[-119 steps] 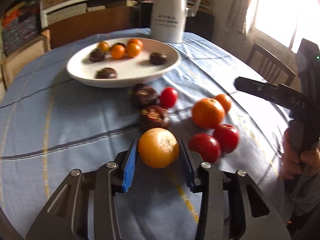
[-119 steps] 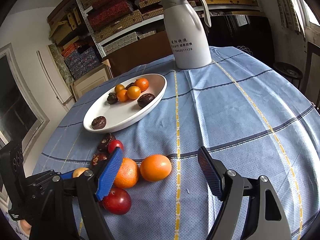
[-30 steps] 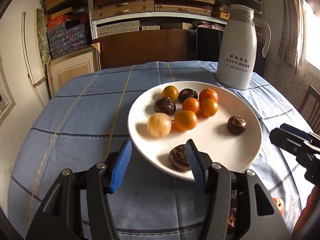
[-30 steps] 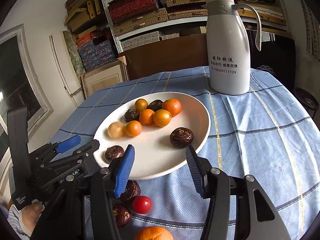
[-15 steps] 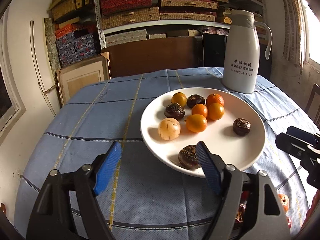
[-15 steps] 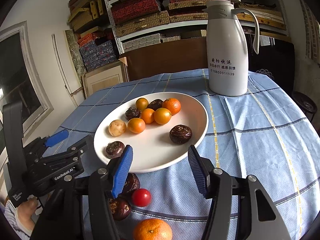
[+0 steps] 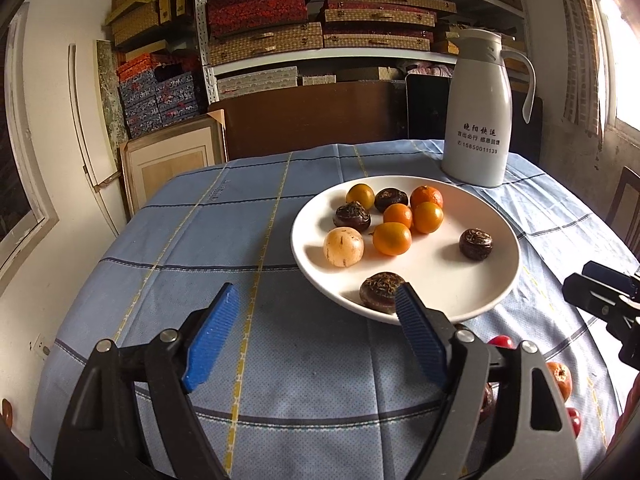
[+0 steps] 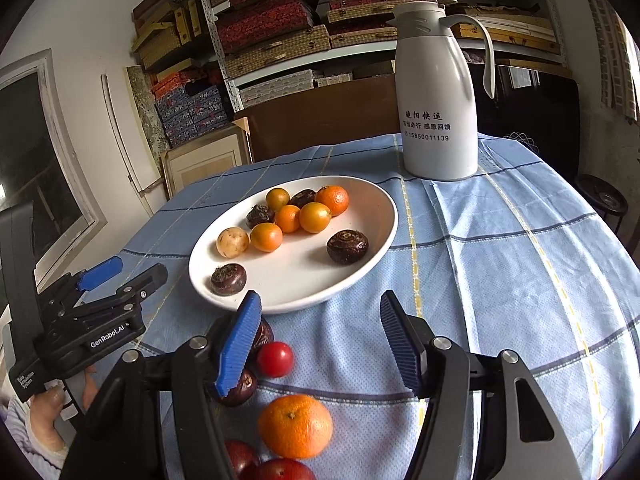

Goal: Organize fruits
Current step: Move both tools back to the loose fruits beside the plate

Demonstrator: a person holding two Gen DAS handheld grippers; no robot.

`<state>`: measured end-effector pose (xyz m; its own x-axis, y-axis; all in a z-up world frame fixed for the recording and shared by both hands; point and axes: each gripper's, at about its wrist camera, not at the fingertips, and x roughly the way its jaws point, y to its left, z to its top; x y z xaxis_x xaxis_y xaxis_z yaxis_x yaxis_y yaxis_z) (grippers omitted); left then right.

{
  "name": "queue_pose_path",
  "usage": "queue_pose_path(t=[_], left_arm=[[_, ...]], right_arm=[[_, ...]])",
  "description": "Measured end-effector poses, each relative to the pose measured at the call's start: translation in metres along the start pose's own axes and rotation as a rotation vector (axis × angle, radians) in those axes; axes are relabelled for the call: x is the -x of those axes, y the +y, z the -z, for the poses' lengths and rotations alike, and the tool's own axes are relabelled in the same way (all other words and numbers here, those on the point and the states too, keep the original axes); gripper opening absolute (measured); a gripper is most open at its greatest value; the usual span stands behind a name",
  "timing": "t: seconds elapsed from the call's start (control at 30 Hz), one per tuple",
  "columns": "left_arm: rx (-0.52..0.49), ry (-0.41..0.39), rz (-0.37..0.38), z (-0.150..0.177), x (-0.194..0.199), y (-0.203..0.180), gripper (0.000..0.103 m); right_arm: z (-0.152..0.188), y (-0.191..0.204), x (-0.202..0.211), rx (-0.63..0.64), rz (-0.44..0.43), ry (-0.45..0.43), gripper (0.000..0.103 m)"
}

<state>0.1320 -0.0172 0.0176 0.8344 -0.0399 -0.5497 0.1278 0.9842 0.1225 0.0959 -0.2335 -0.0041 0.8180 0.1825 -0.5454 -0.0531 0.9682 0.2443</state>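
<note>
Fruit-laden plate (image 7: 505,280) sits on blue checked tablecloth (image 8: 500,264); both grippers gape empty, just widening.

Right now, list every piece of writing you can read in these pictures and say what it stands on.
"15850011139": on the white jug, under two lines of Chinese characters.
"晓阳快运": the jug's top line, as best it reads; the smaller line below it is too fine to read surely.
"GenRobot.AI": on the side of the left claw, in the right wrist view.
A small white label on that claw's handle: too small and tilted to read.
Boxes on the shelves: no readable text.
</note>
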Motion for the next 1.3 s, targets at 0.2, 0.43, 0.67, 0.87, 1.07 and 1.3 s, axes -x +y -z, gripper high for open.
queue_pose_path(t=[0.2,0.43,0.67,0.87,1.07,1.3], left_arm=[[0.015,-0.005,-0.004,0.011,0.014,0.007,0.08],[0.007,-0.013,-0.022,0.031,0.032,0.009,0.087],[0.035,0.004,0.005,0.044,0.044,0.015,0.098],[0.121,0.058,0.063,0.048,0.038,0.028,0.098],[0.098,0.066,0.069,0.049,0.036,0.023,0.098],[0.02,0.106,0.131,0.052,0.029,0.003,0.098]], right_arm=[[0.02,0.002,0.016,0.012,0.002,-0.005,0.065],[0.035,-0.003,0.035,-0.011,-0.009,-0.017,0.069],[0.049,-0.005,0.04,-0.029,-0.045,0.037,0.069],[0.055,-0.006,0.039,-0.048,-0.086,0.078,0.069],[0.056,-0.007,0.033,-0.066,-0.122,0.111,0.068],[0.056,-0.011,0.032,-0.092,-0.131,0.111,0.062]])
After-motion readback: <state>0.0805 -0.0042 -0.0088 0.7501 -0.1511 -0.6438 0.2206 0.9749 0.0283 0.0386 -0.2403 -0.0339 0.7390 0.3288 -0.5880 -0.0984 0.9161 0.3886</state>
